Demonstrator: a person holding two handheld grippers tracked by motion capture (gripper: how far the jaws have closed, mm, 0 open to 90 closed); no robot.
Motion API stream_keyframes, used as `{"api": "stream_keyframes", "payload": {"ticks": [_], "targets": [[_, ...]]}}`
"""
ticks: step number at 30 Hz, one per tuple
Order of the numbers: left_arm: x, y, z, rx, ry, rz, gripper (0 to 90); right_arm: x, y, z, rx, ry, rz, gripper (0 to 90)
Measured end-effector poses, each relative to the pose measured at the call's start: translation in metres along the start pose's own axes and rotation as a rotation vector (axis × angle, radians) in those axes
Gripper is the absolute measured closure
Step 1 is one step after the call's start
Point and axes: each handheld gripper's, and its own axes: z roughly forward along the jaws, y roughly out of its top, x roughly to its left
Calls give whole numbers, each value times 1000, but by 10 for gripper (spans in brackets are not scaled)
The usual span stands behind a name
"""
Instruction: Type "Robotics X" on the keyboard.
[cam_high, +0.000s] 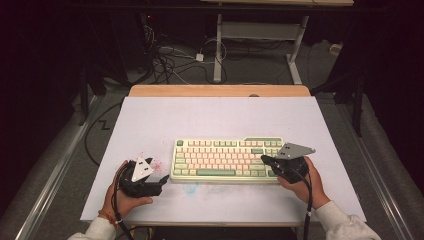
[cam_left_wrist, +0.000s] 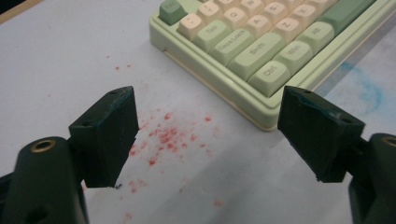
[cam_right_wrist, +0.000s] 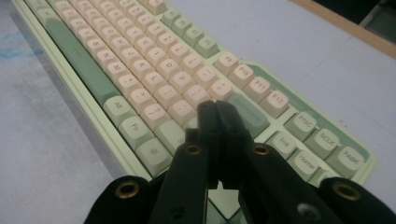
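At lower left you are holding the left gripper (cam_high: 161, 181) spread over red specks (cam_left_wrist: 168, 137), idle. The keyboard (cam_high: 225, 160) is lying centre frame. At its right end your right gripper (cam_high: 265, 160) (jaws pressed together, empty) is poising over the keys; next, probably press one squarely.

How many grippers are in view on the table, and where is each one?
2. The left gripper sits near the keyboard's left end, jaws open, beside red specks. The right gripper is over the keyboard's right end, jaws shut with nothing between them.
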Motion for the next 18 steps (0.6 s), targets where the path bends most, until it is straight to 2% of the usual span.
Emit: {"api": "stream_keyframes", "payload": {"ticks": [5,7,8,10,11,14,15,16,18], "targets": [[-5,10,3,7,3,-3,209,3,-1,10,32,10,-11,900],[-6,14,5,24,14,-11,241,4,-3,14,41,18,-6,900],[-7,15,5,25,4,-10,249,4,-4,15,48,21,-11,900],[-8,18,5,26,13,-13,284,6,-7,17,61,22,-19,900],[-8,19,6,22,5,-25,295,6,-8,18,66,25,-21,900],[-7,23,6,17,-6,-33,382,7,-9,18,76,21,-11,900],[-7,25,6,14,-24,-32,415,7,-9,18,78,17,-11,900],[-7,26,6,11,-29,-29,488,6,-9,19,83,13,-15,900],[-6,29,6,12,-46,-31,563,6,-12,19,89,10,-7,900]]}}
